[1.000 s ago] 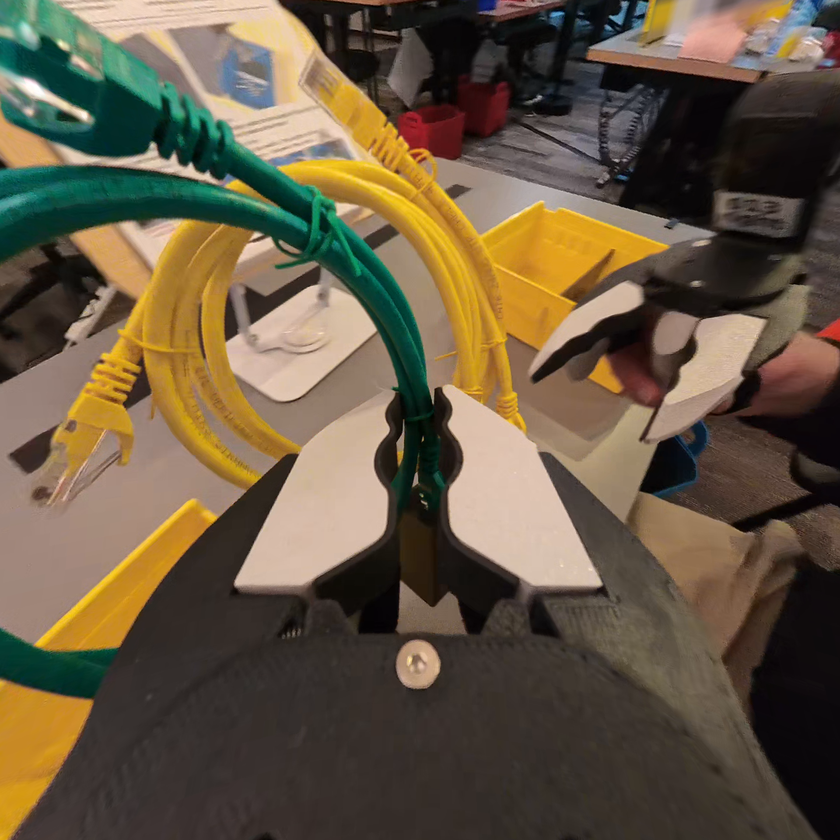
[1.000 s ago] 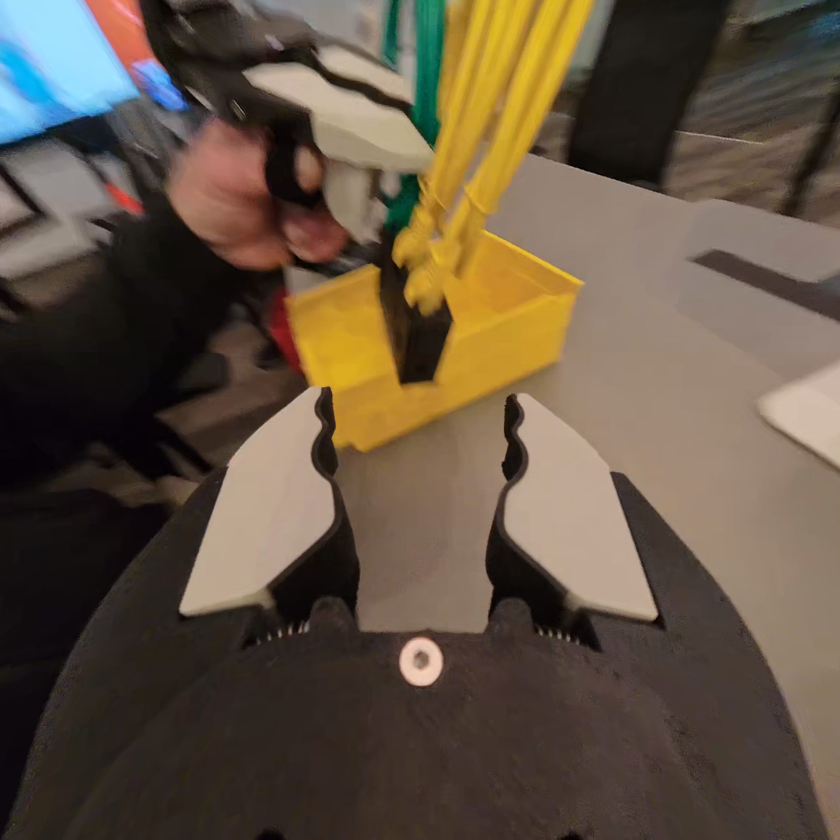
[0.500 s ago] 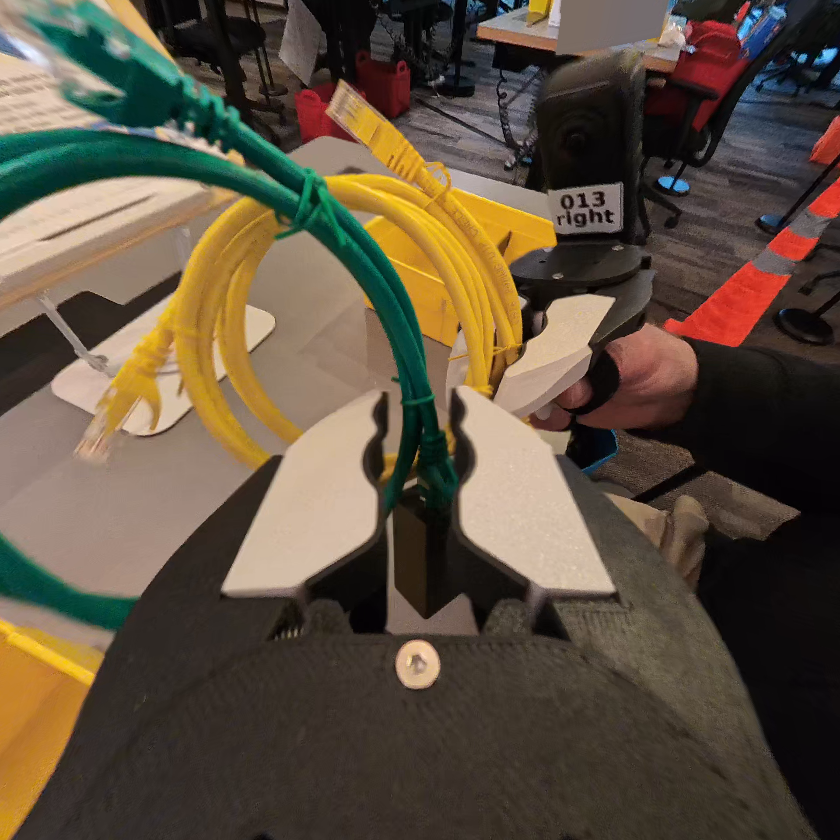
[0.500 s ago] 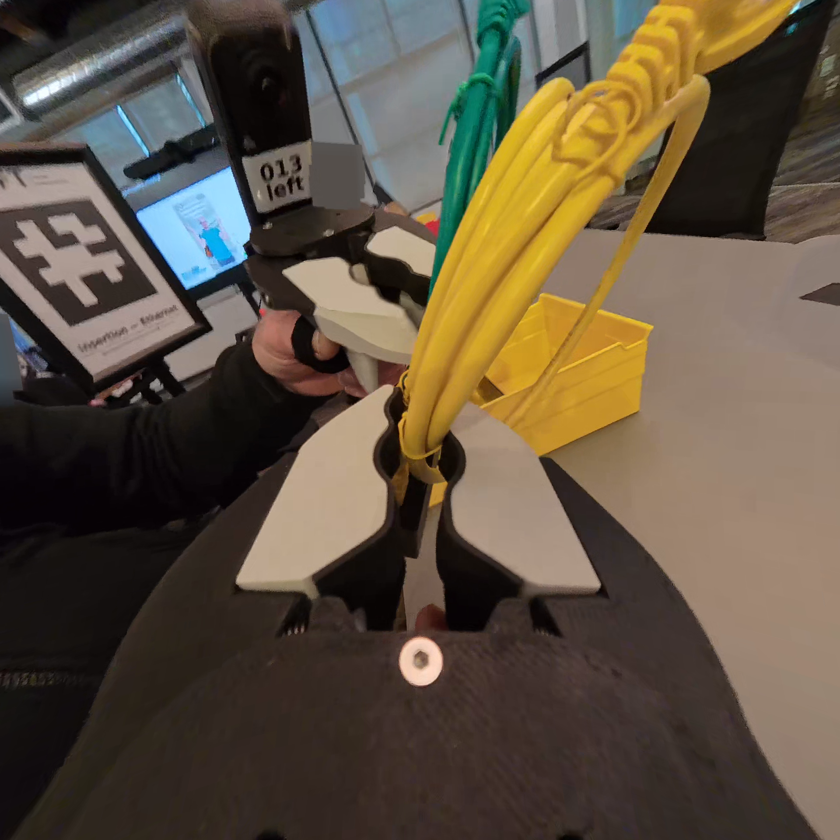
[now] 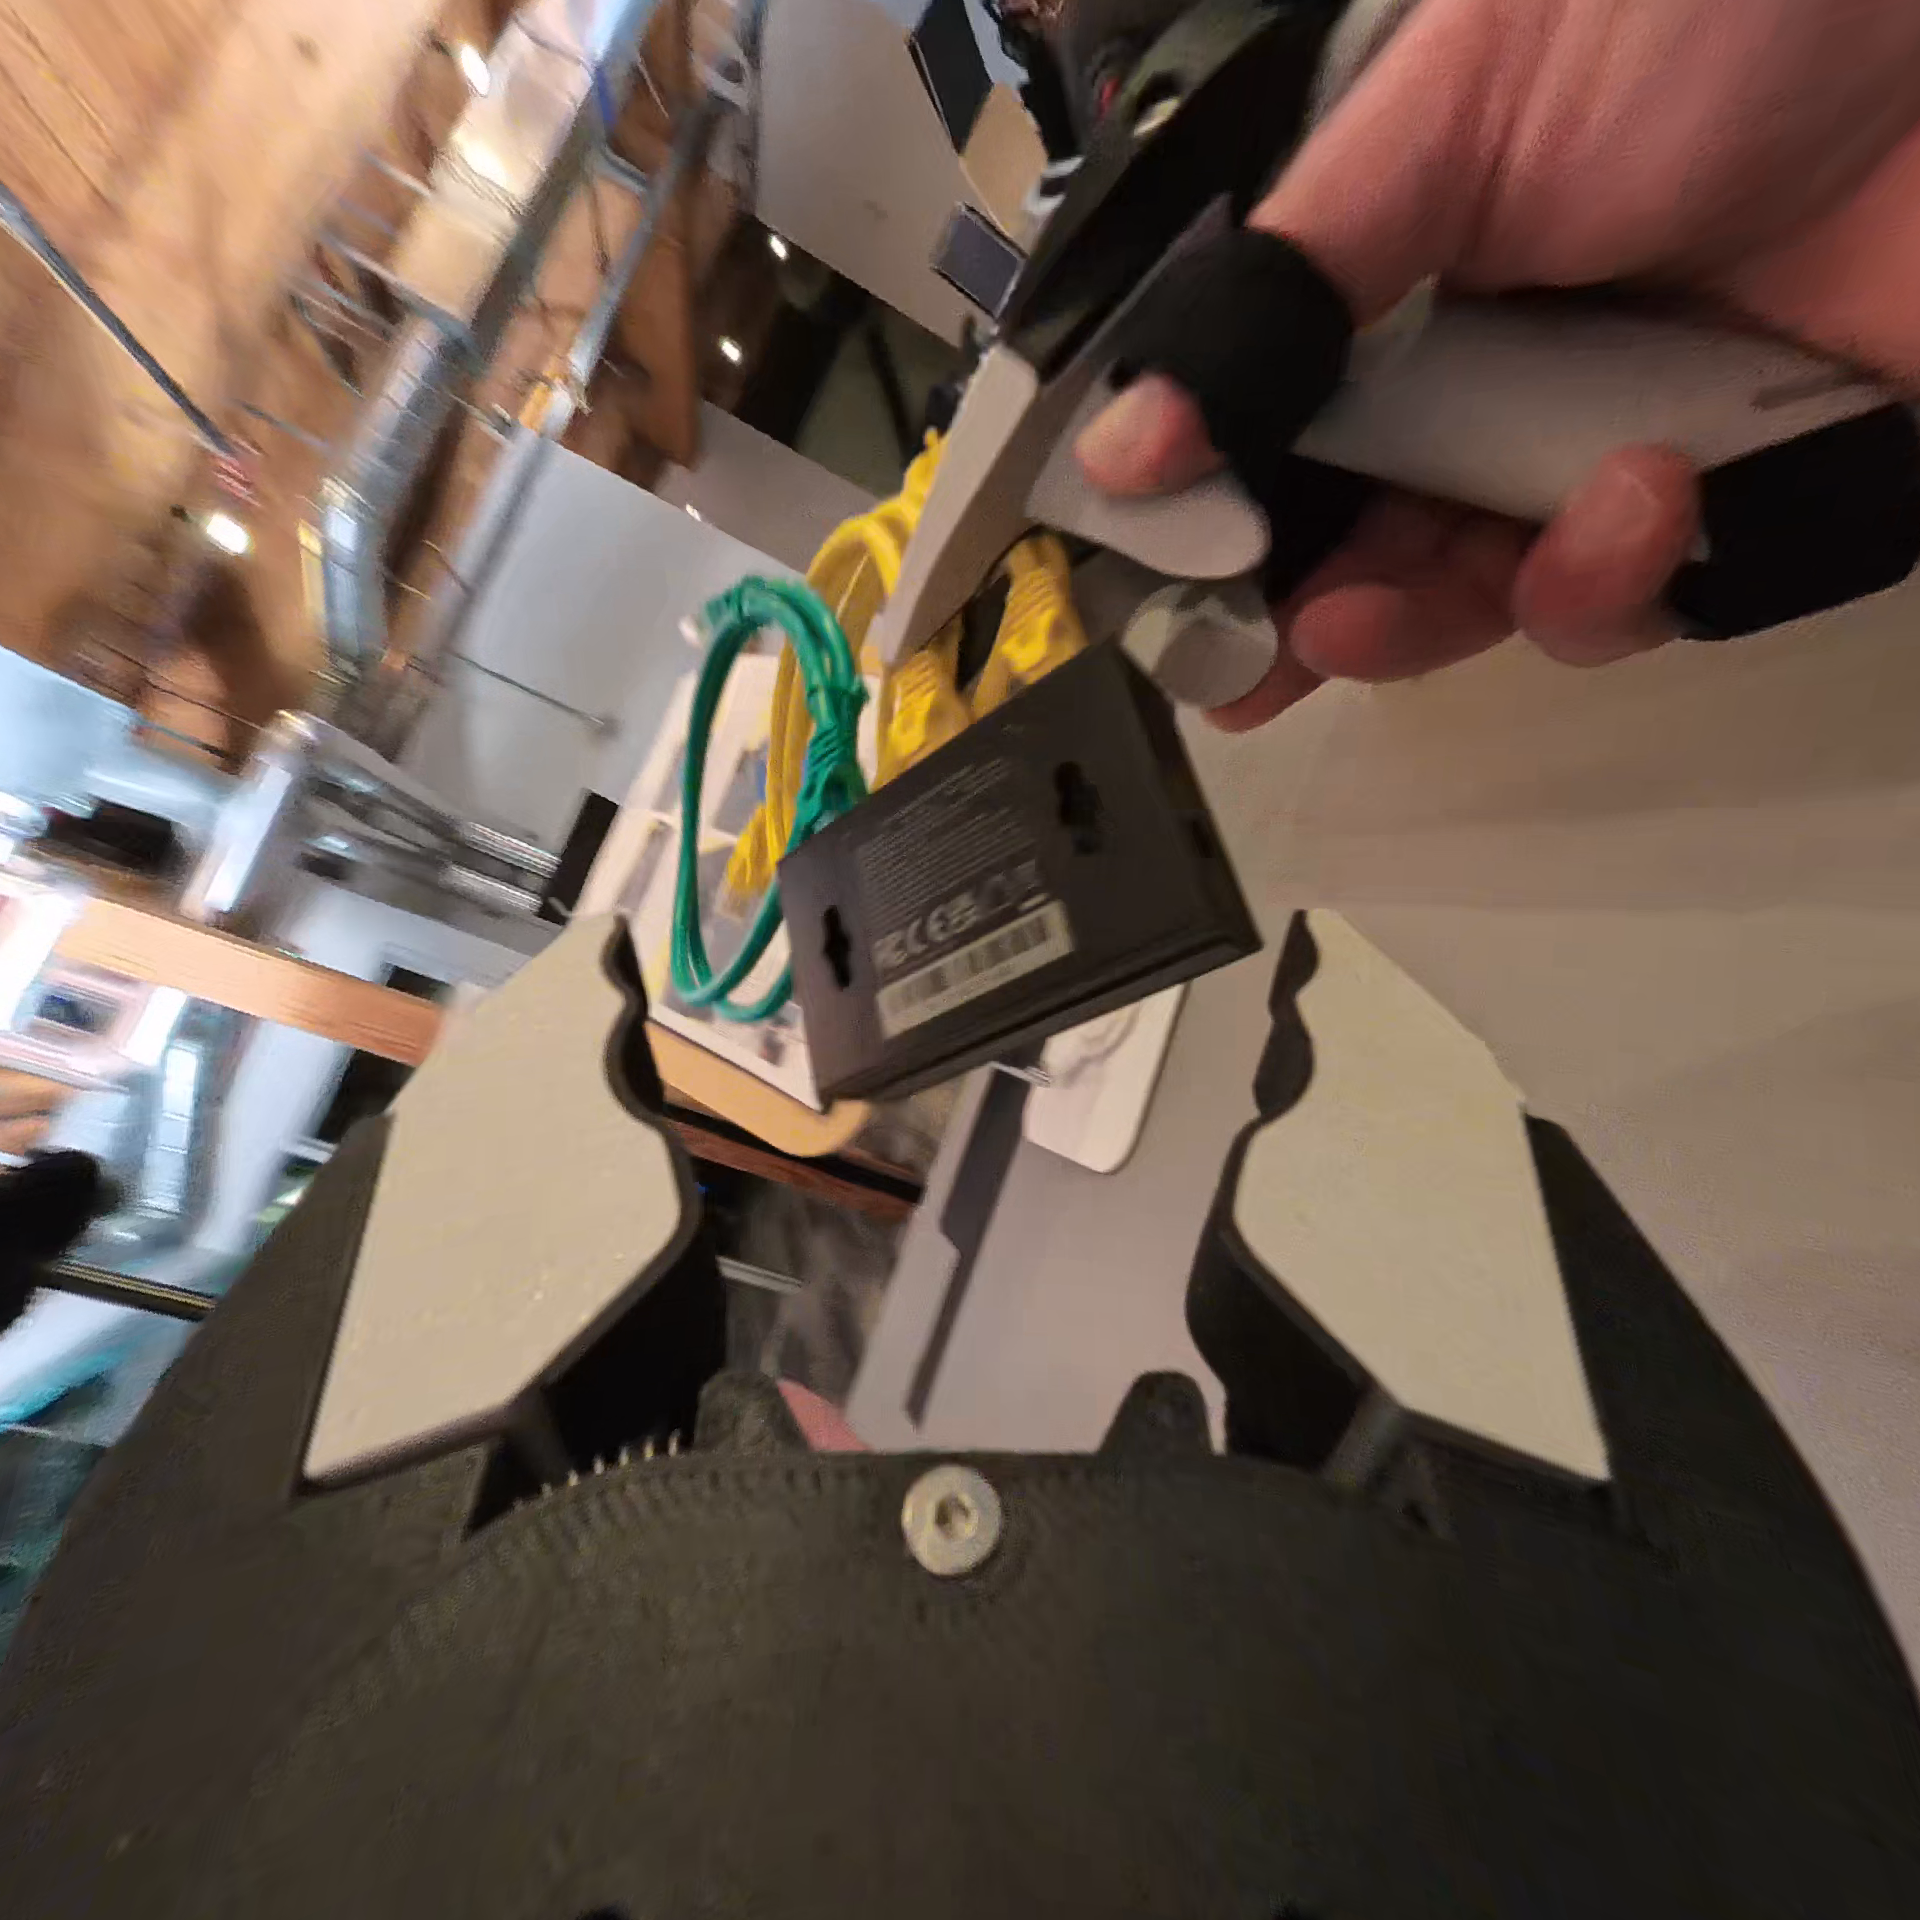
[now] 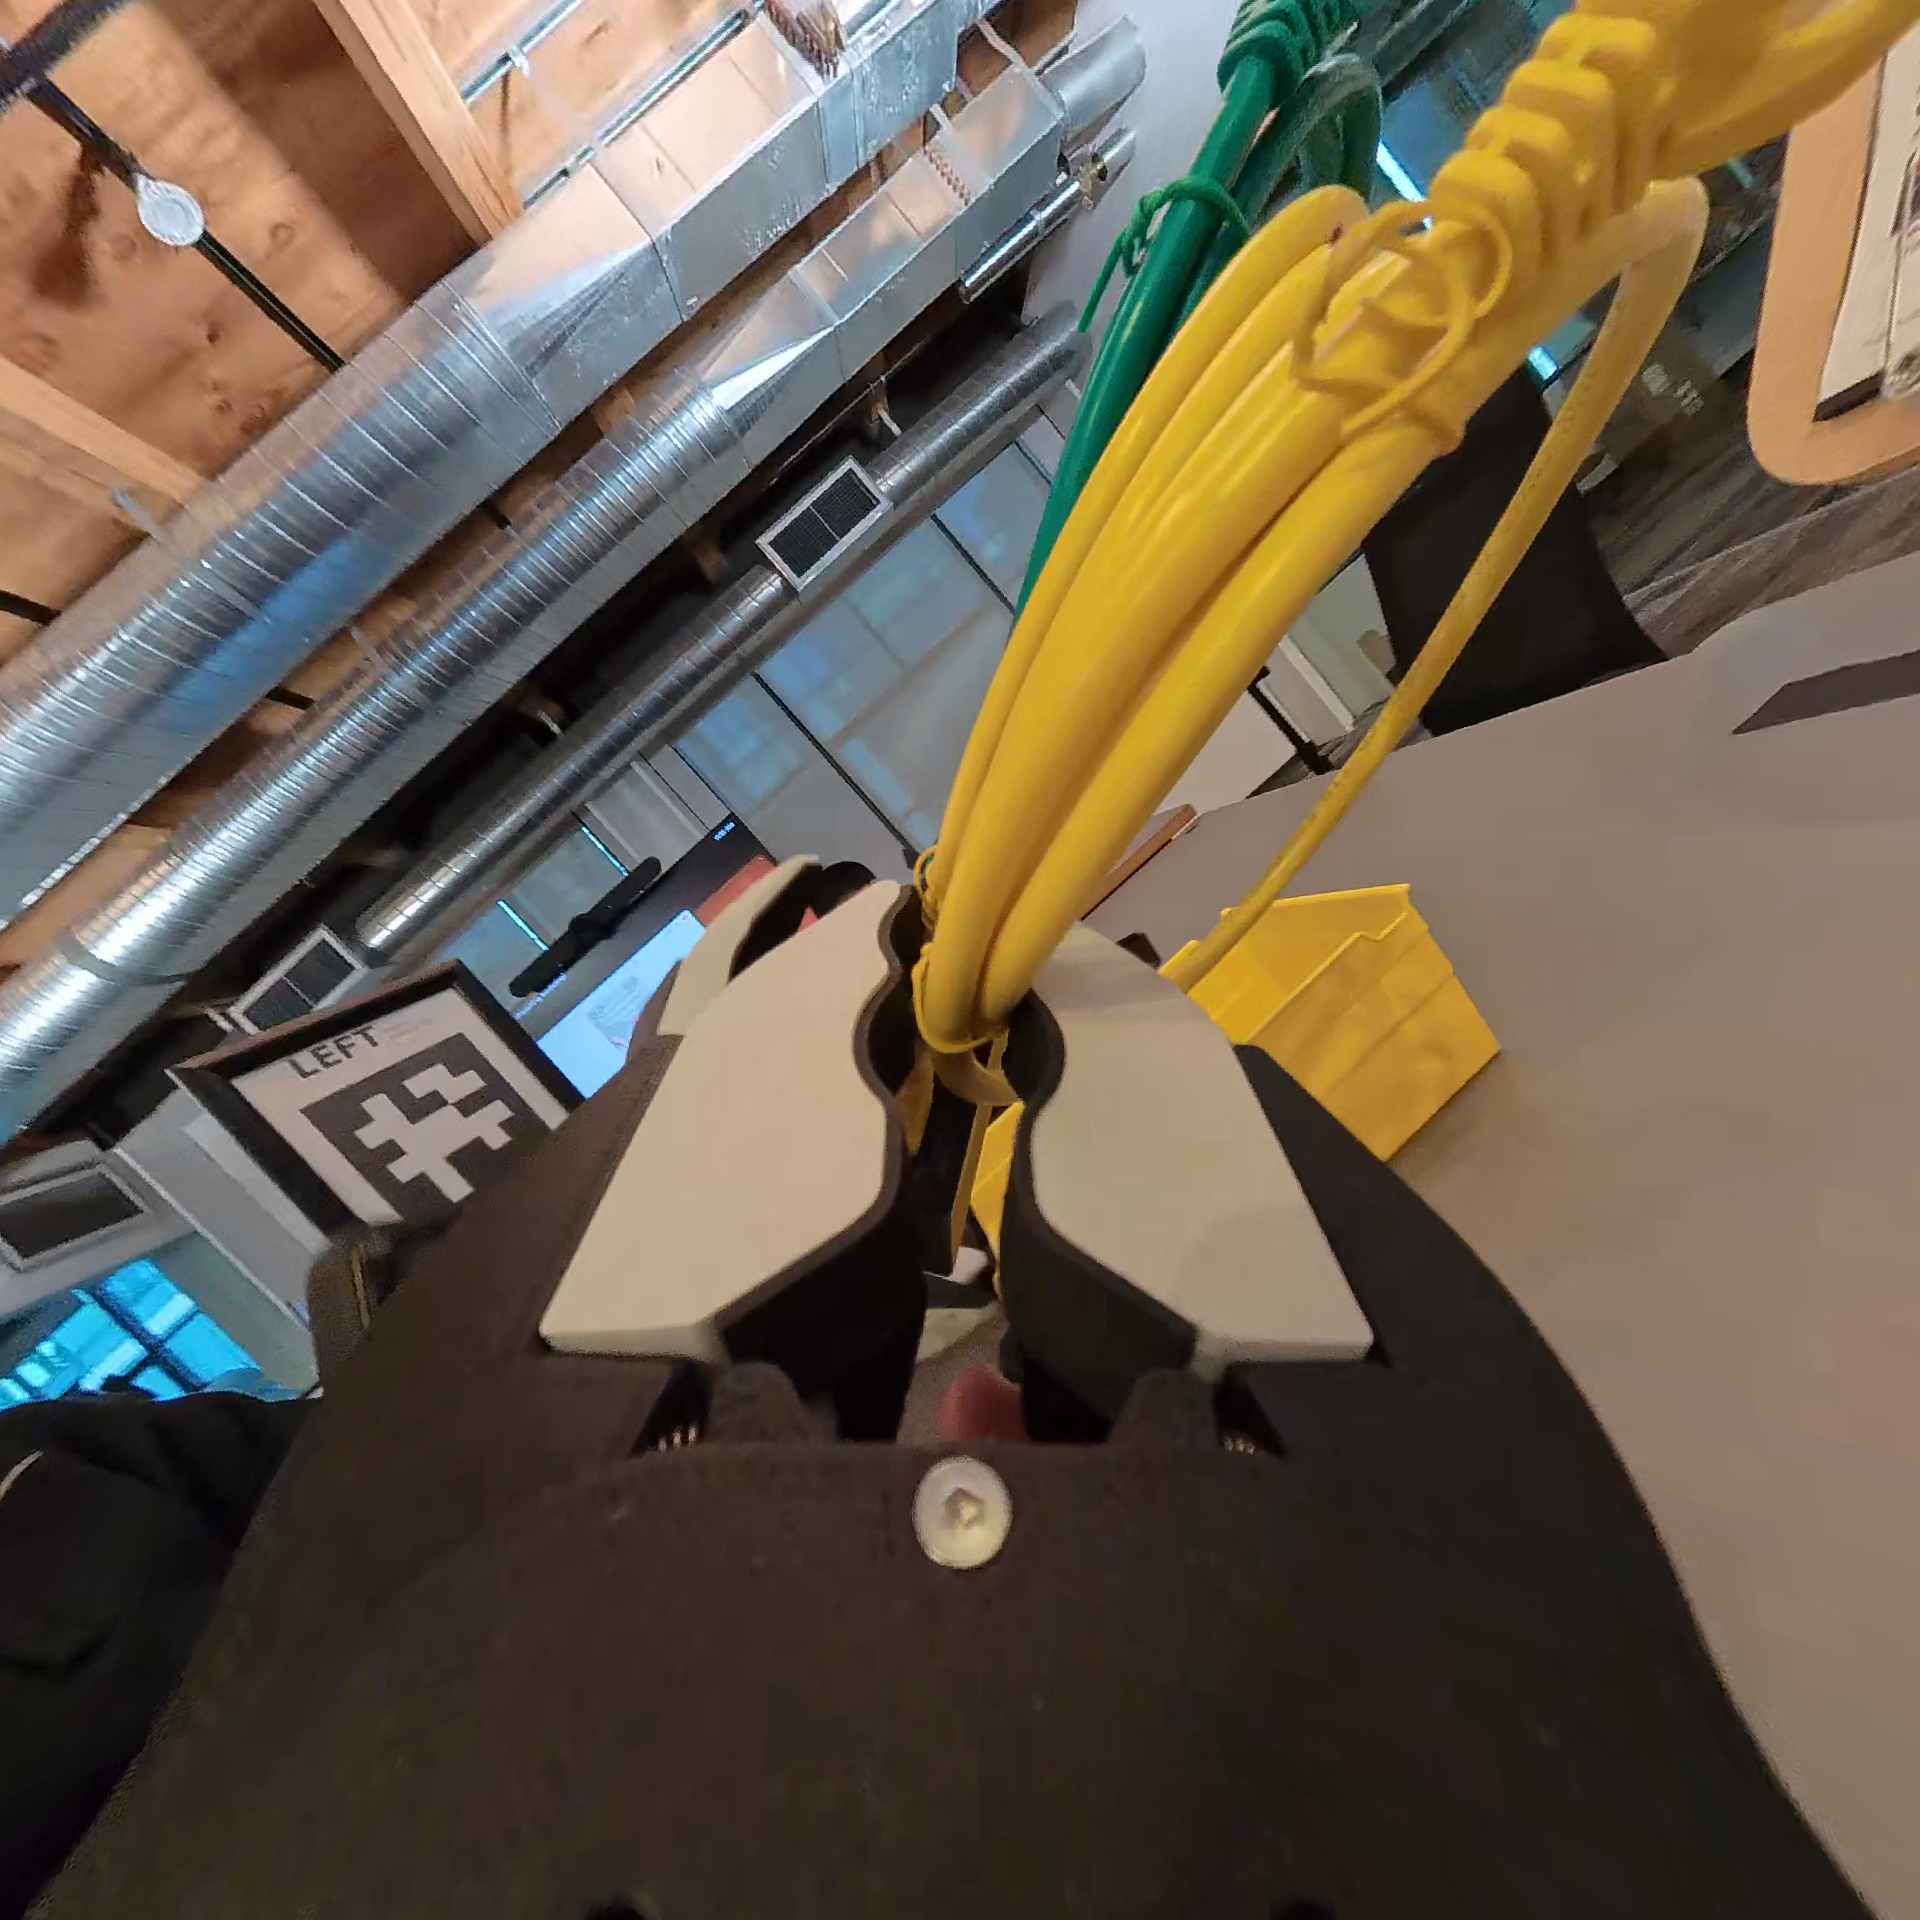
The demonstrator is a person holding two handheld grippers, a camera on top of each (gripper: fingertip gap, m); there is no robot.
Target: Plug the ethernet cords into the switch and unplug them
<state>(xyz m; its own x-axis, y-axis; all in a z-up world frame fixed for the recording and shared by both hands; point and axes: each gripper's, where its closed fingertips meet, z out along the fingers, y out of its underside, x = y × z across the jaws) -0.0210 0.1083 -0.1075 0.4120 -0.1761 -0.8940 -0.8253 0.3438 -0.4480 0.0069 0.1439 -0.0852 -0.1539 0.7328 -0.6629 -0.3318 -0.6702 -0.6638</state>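
- Left wrist view: the left claw point(image 5: 951, 1049) is spread apart and empty at mid-frame; just beyond it hangs the black rectangular plastic switch point(image 5: 1013, 878), underside showing, with the green coiled ethernet cord point(image 5: 774, 805) at its left.
- Right wrist view: the right claw point(image 6: 961, 1013) is clamped on the yellow bundled ethernet cord point(image 6: 1143, 623) at centre; a yellow plastic bin point(image 6: 1351, 1003) sits on the grey surface point(image 6: 1662, 1143) at right.

I see fine print and a pale barcode sticker on the underside of the black switch point(image 5: 997, 914), too small for me to make out. A framed sign point(image 6: 395, 1122) carries a short heading above a black-and-white block marker. A printed sheet point(image 6: 1881, 229) at the right edge is blurred.
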